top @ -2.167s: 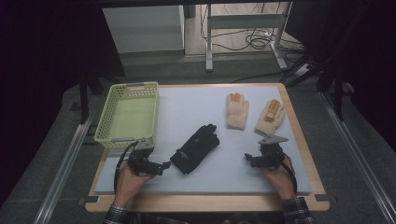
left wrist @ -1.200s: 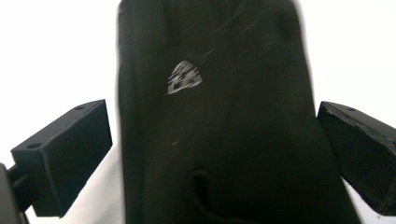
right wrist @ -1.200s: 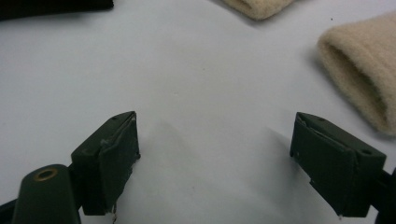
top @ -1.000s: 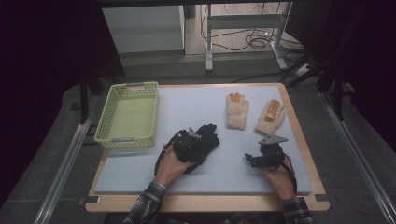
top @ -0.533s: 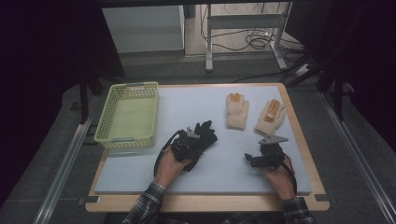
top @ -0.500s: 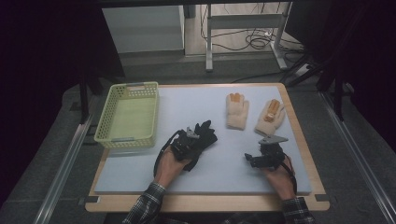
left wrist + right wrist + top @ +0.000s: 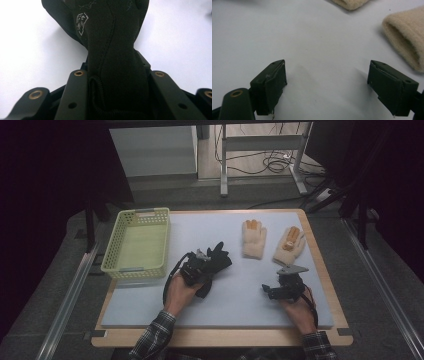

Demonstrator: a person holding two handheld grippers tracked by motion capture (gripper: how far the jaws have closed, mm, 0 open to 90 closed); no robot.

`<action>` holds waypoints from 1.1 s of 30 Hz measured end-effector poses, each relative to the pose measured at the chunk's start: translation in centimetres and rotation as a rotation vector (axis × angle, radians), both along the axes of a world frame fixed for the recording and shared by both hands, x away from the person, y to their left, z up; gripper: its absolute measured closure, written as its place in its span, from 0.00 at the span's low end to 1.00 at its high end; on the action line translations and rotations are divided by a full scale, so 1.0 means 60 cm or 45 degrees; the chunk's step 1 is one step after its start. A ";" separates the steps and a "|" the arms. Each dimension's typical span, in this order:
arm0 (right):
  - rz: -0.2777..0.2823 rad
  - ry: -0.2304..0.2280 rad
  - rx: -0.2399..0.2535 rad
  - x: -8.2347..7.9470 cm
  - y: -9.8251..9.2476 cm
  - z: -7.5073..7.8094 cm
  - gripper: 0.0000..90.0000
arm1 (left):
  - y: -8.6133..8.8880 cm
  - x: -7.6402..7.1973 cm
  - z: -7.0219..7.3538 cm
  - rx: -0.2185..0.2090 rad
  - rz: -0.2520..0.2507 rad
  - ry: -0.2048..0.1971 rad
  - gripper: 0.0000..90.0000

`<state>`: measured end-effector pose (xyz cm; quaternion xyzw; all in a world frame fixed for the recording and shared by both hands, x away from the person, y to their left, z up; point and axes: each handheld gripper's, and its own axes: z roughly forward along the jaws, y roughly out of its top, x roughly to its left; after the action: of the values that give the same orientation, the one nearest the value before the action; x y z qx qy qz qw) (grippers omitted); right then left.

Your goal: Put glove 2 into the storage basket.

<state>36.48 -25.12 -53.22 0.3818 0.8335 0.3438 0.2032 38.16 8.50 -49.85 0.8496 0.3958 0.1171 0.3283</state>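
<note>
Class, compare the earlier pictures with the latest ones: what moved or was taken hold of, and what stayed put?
The left gripper moved right to the black fabric glove; its jaws have just been closing and now clamp the cuff, lifting it slightly. The right gripper, two cream knitted gloves and yellow-green plastic basket stayed put.

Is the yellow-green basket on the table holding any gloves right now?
No. In the high view the basket has a bare floor, the two cream gloves lie on the mat, and the black glove sits in the left gripper.

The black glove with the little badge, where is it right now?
In the high view the black glove with the little badge is pinched in the left gripper, near the mat's middle, between the yellow-green plastic basket and two cream woolly gloves.
</note>
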 end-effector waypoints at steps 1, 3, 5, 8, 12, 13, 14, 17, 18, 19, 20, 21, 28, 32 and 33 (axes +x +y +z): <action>0.000 0.001 0.000 0.000 0.000 0.000 0.17 | 0.002 0.002 0.009 0.000 0.012 -0.007 0.73; 0.000 0.000 0.000 0.000 0.000 0.000 0.17 | 0.005 0.006 0.021 0.006 0.032 -0.024 0.73; -0.001 -0.002 -0.001 0.000 0.000 0.000 0.17 | 0.009 0.011 0.034 0.018 0.049 -0.025 0.72; -0.003 -0.003 -0.002 -0.001 0.001 0.000 0.17 | 0.019 0.019 0.054 0.031 0.070 -0.027 0.72; -0.002 -0.006 -0.003 -0.001 0.001 0.000 0.17 | 0.041 0.030 0.080 0.031 0.115 -0.039 0.72; 0.000 -0.009 -0.005 -0.001 0.000 0.000 0.17 | 0.048 0.033 0.087 0.029 0.125 -0.041 0.72; 0.001 -0.010 -0.006 -0.001 0.000 0.000 0.17 | 0.054 0.036 0.093 0.027 0.140 -0.045 0.72; 0.000 -0.009 -0.005 -0.001 0.001 0.000 0.17 | 0.076 0.044 0.113 0.026 0.180 -0.057 0.72; -0.001 -0.009 -0.005 -0.001 0.001 0.000 0.17 | 0.083 0.045 0.119 0.024 0.197 -0.064 0.72; -0.002 -0.010 -0.005 -0.002 0.001 0.000 0.17 | 0.091 0.047 0.124 0.028 0.209 -0.073 0.72; -0.002 -0.010 -0.005 -0.002 0.001 0.000 0.17 | 0.101 0.050 0.130 0.029 0.227 -0.076 0.72; -0.002 -0.011 -0.006 -0.002 0.001 0.000 0.17 | 0.106 0.051 0.134 0.025 0.239 -0.077 0.72; -0.002 -0.012 -0.003 -0.002 0.001 0.000 0.17 | 0.167 0.065 0.147 0.041 0.347 -0.081 0.72; -0.003 -0.014 -0.004 -0.002 0.001 0.000 0.17 | 0.204 0.071 0.151 0.059 0.408 -0.086 0.71; -0.002 -0.013 -0.003 -0.002 0.001 0.000 0.17 | 0.213 0.072 0.153 0.064 0.422 -0.088 0.71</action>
<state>36.38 -25.04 -53.22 0.3805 0.8325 0.3445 0.2084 42.49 21.25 -40.68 0.7761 0.5158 0.2087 0.2967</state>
